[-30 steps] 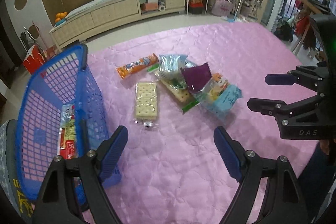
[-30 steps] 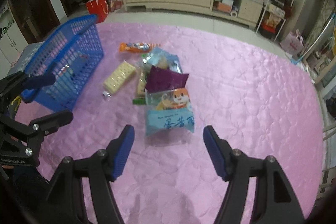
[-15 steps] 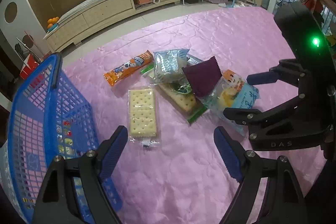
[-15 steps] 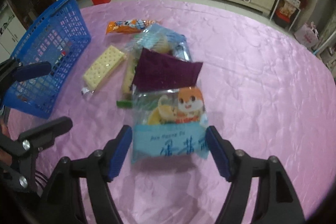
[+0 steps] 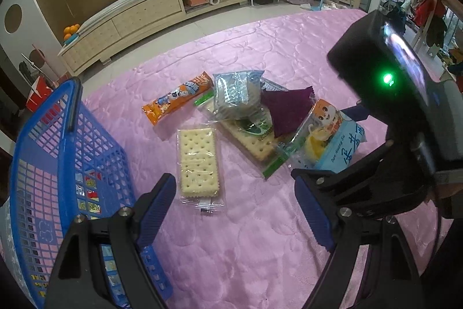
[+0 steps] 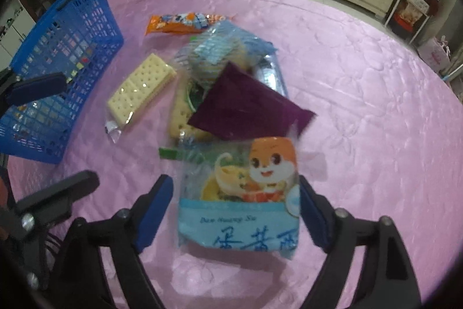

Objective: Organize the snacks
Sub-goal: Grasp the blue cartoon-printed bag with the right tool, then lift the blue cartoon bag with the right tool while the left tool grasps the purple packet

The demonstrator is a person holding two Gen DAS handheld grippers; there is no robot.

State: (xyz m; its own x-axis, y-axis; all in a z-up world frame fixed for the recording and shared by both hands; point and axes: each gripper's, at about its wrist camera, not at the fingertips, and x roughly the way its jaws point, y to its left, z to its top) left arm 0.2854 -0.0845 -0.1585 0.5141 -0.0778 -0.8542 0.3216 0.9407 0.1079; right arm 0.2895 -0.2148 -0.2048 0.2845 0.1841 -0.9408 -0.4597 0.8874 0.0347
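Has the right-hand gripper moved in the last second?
Yes. The right gripper has closed in on the blue snack bag, which now sits between its open, just-widened fingers.

Blue basket (image 5: 58,152), pink quilted cover (image 5: 260,236)

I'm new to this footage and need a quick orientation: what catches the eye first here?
A pile of snack packets lies mid-way on the pink cloth, with a blue basket to its left. The right gripper straddles the nearest one, the cartoon bag, jaws open.
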